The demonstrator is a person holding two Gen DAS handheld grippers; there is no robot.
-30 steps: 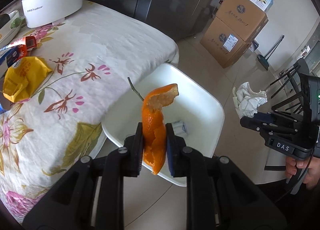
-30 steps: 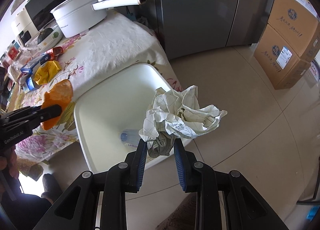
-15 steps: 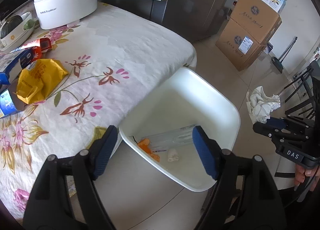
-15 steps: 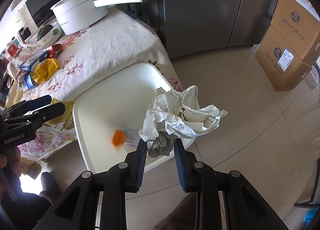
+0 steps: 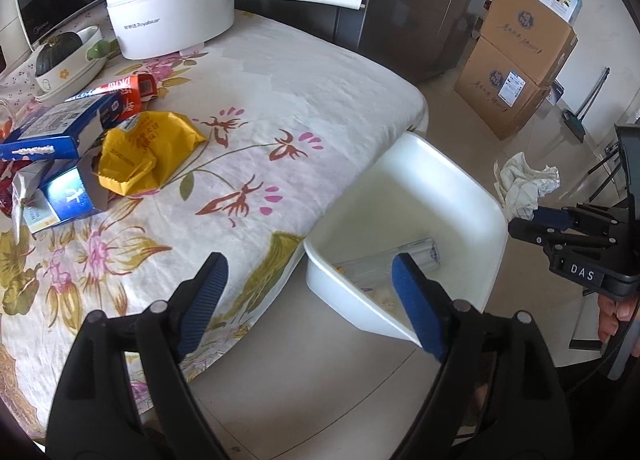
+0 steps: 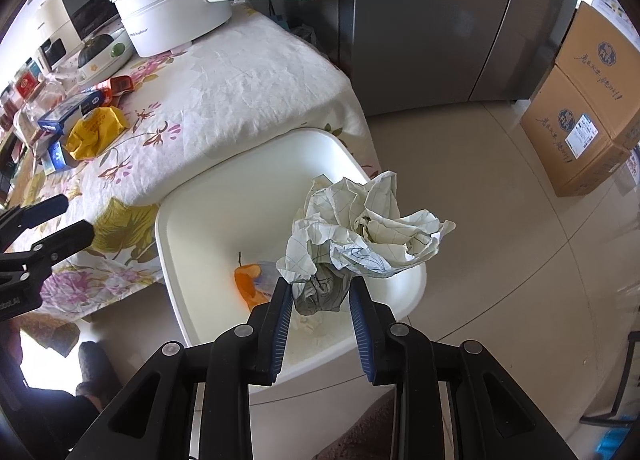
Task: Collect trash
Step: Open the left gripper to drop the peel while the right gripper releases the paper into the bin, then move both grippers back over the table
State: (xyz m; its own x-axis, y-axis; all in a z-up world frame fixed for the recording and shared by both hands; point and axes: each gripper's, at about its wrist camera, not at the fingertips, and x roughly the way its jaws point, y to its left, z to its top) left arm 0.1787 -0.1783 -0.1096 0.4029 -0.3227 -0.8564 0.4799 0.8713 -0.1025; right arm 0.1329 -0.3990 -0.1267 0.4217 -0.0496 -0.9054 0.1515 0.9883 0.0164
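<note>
A white bin (image 5: 460,196) stands on the floor against the table edge; it also shows in the right wrist view (image 6: 192,220). An orange peel (image 6: 247,280) and a clear plastic bottle (image 5: 404,258) lie in its bottom. My left gripper (image 5: 308,292) is open and empty, above the bin's near-left rim. My right gripper (image 6: 319,292) is shut on a crumpled white paper (image 6: 360,228) and holds it over the bin's right side; the paper also shows in the left wrist view (image 5: 524,188). A yellow wrapper (image 5: 144,152) and blue cartons (image 5: 60,132) lie on the table.
The table has a floral cloth (image 5: 280,100). A white electric pot (image 5: 172,4) with a long handle stands at its far end, a bowl (image 5: 68,60) beside it. Cardboard boxes (image 5: 520,60) are stacked on the tiled floor by a grey fridge (image 6: 440,20).
My left gripper opened and let the orange peel fall into the bin, then drew back toward the table. My right gripper kept hold of the crumpled paper over the bin.
</note>
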